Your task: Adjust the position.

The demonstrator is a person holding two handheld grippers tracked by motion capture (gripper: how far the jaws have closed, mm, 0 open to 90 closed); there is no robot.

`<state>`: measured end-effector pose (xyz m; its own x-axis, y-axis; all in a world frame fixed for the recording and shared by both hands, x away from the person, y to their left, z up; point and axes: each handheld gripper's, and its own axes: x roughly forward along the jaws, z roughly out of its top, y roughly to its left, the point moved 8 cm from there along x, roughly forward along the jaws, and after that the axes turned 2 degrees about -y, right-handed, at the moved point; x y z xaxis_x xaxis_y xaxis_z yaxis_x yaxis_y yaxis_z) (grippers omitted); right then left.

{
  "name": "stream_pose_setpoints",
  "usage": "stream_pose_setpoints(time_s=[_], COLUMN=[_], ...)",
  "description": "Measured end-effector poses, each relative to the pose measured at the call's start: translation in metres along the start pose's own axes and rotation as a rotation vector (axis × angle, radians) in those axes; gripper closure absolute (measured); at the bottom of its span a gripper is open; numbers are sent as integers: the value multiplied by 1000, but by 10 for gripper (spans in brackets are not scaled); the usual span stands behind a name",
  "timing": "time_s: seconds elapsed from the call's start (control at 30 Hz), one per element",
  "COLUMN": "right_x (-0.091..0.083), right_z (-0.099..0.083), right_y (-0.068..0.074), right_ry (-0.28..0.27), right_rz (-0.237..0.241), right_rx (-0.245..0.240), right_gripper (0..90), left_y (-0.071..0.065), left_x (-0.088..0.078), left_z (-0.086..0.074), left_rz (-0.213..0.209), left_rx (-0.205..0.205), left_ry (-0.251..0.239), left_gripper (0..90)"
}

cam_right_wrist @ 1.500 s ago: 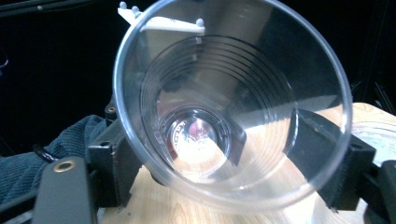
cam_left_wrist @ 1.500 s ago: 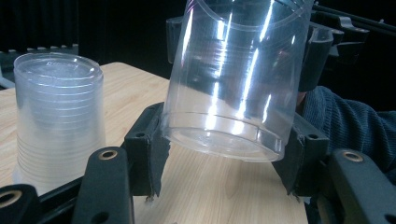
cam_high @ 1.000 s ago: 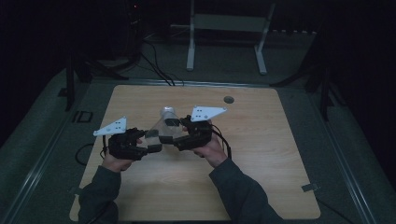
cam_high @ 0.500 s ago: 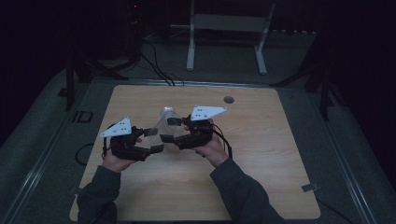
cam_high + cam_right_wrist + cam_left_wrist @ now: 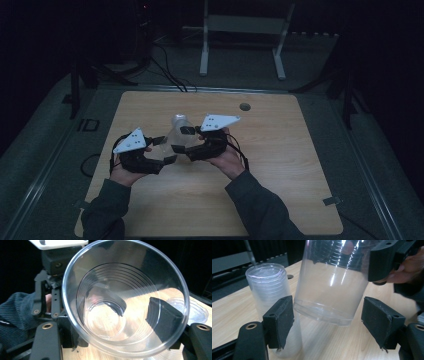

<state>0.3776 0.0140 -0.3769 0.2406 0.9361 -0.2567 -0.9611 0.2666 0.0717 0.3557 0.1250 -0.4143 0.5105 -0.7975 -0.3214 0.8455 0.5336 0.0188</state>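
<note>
A clear plastic cup (image 5: pixel 332 290) hangs tilted above the wooden table, its open mouth (image 5: pixel 122 302) facing my right gripper. My right gripper (image 5: pixel 112 327) is shut on the cup near its rim, one pad (image 5: pixel 162 320) showing through the wall. My left gripper (image 5: pixel 329 315) is open: its jaws have just been opening, and the pads (image 5: pixel 279 320) stand on either side of the cup's base without touching it. From above, the left gripper (image 5: pixel 165 150) and the right gripper (image 5: pixel 182 140) meet at the cup (image 5: pixel 171 139). A stack of clear cups (image 5: pixel 268 287) stands upside down just behind.
The light wooden table (image 5: pixel 280 175) has a small round hole (image 5: pixel 244 106) toward its far side. The cup stack (image 5: pixel 180 121) stands near the middle. A white metal stand (image 5: pixel 240 30) and cables (image 5: pixel 170 75) lie on the dark floor beyond.
My left gripper's jaws have spread away from the cup's base and the left hand has shifted slightly. The right gripper and the cup have stayed where they were.
</note>
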Motion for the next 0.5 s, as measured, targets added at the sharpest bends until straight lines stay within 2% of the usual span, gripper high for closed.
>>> stream_pose_setpoints(time_s=[0.1,0.5], right_x=[1,4], right_z=[-1,-5], right_y=[-2,-6], right_ry=[14,72], right_rz=[-18,-65], right_rx=[12,24], right_gripper=[312,313], left_y=[0,2], left_x=[1,3], left_z=[0,0], left_rz=[27,127], left_rx=[24,76], left_ry=[14,32], left_gripper=[266,265])
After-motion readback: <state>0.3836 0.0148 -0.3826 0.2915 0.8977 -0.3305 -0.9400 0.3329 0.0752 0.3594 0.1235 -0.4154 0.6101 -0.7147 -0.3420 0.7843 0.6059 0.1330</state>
